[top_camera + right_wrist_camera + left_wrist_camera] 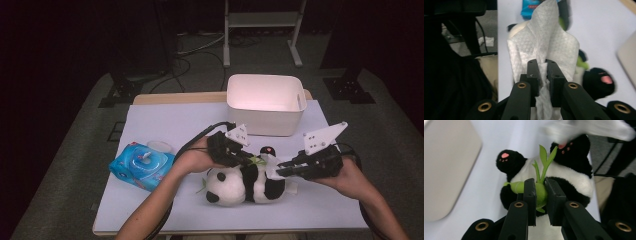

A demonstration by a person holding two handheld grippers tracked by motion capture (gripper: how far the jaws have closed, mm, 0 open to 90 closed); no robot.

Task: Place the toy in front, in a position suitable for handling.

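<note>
Panda plush toy lies on its back near the front edge of the table, head toward your left, paws raised. Your left gripper is clamped narrowly on the green bamboo sprig sewn to the toy's chest; this grip appears to serve as an anchor, keeping the soft body from sliding under wiping pressure. Your right gripper is closed on a white wet wipe, which drapes forward over the toy's belly (the loose end hangs free below the jaws). Judged from this arrangement, cleaning the plush is the step in hand. The blue wipe pack rests to the left, well apart from the toy, and the white bin stands just behind it, within reach for disposal.
</note>
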